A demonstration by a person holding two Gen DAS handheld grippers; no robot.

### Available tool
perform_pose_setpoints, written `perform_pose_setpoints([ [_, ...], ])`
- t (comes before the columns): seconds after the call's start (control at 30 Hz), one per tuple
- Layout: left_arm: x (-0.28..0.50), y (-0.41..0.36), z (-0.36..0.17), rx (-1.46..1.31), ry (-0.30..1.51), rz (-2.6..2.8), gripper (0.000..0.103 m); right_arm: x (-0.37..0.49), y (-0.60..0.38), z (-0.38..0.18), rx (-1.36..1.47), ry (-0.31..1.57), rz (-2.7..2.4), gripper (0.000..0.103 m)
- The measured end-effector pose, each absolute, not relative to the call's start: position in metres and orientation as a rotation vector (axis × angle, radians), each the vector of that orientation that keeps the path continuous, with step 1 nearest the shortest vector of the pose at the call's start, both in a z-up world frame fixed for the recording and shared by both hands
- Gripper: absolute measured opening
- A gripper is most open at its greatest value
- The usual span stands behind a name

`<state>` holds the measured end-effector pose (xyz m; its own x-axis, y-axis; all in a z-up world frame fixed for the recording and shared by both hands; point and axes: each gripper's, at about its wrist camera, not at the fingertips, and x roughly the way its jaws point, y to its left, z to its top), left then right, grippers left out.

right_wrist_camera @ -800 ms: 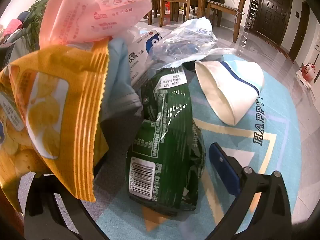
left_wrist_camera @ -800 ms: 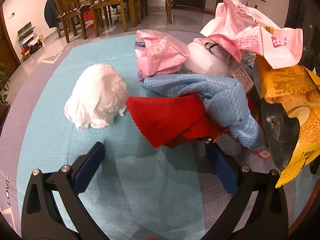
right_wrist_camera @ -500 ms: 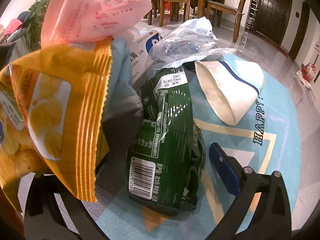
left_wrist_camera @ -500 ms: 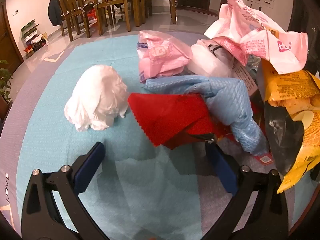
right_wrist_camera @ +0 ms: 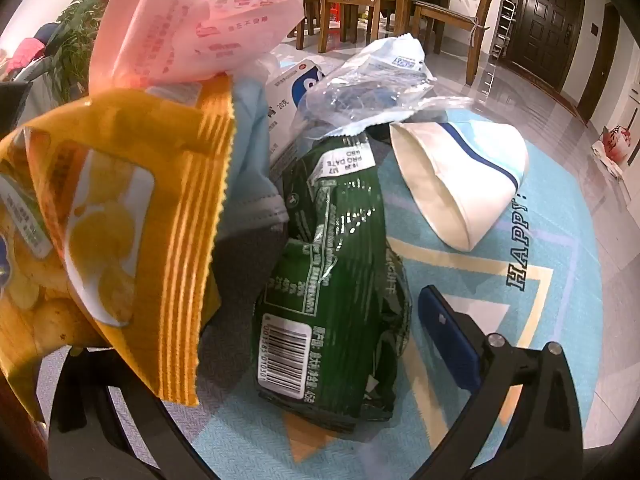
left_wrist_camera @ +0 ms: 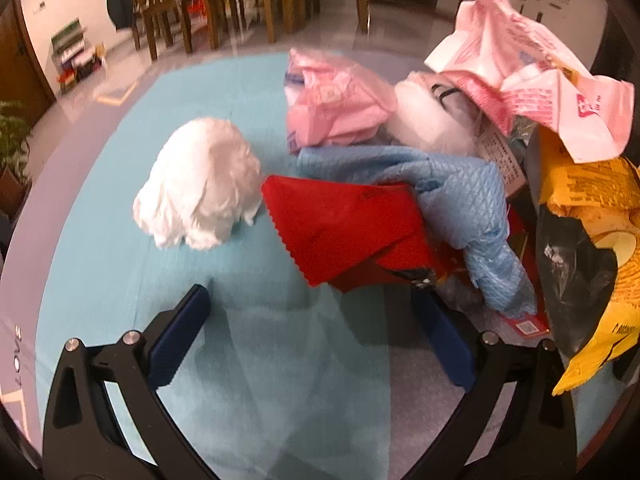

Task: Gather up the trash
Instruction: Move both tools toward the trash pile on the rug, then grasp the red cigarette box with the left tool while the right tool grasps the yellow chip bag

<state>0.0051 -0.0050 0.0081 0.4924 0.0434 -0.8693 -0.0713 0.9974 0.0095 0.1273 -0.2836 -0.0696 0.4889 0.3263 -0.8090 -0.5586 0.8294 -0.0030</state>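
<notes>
Trash is heaped on the teal patterned rug [left_wrist_camera: 120, 280], spread across both my wrist views. Left gripper [left_wrist_camera: 312, 312]: jaws spread wide, nothing between the pads, angled down over bare rug. Just ahead of it, red cloth with a zigzag edge [left_wrist_camera: 344, 224]; its lower corner sits just beside my right-side pad. Light blue textured cloth [left_wrist_camera: 460, 200] drapes over the red one. Crumpled white tissue wad [left_wrist_camera: 204, 188] lies just left of the red cloth's tip. Further back, pink plastic pack [left_wrist_camera: 332, 104].

Right gripper [right_wrist_camera: 256, 344]: also released, holding nothing; one blue pad visible, the other hidden behind the yellow chip bag [right_wrist_camera: 132, 216] looming close on the left. Dark green foil snack bag [right_wrist_camera: 336, 280] lies between the fingers, barcode end nearest, not pinched by the visible pad. Beyond it, flattened white paper cup with a blue stripe [right_wrist_camera: 460, 176], clear crinkled wrapper [right_wrist_camera: 368, 92] and pink printed bag [right_wrist_camera: 200, 32]. Wooden dining chairs [right_wrist_camera: 352, 0] at the far end.
</notes>
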Motion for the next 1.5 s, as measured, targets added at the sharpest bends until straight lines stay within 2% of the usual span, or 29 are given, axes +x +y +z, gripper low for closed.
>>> perform_pose_setpoints([
  [0.1, 0.005, 0.002, 0.023, -0.110, 1.069, 0.056, 0.100, 0.127, -0.283, -0.070, -0.281, 0.913, 0.547, 0.101],
  [0.4, -0.008, 0.005, 0.104, -0.235, 0.889, 0.021, 0.100, 0.116, -0.277, -0.065, -0.256, 0.920, 0.498, 0.101],
  [0.53, -0.007, 0.014, 0.113, -0.289, 0.876, 0.020, 0.100, 0.118, -0.284, -0.062, -0.290, 1.020, 0.491, 0.100],
  [0.63, -0.004, 0.022, 0.115, -0.302, 0.894, 0.048, 0.100, 0.111, -0.299, -0.049, -0.252, 1.058, 0.468, 0.100],
  [0.93, 0.004, 0.033, 0.113, -0.387, 0.932, 0.076, 0.100, 0.076, -0.327, 0.026, -0.067, 0.987, 0.514, 0.100],
  [1.2, 0.009, 0.016, 0.100, -0.332, 0.987, 0.060, 0.100, 0.099, -0.303, 0.086, 0.112, 0.970, 0.296, 0.100],
  [1.33, 0.010, 0.024, 0.091, -0.338, 1.010, 0.087, 0.100, 0.106, -0.293, 0.086, 0.187, 1.011, 0.240, 0.100],
  [1.5, 0.015, 0.035, 0.073, -0.379, 1.037, 0.110, 0.100, 0.102, -0.278, 0.051, 0.261, 1.180, 0.348, 0.092],
])
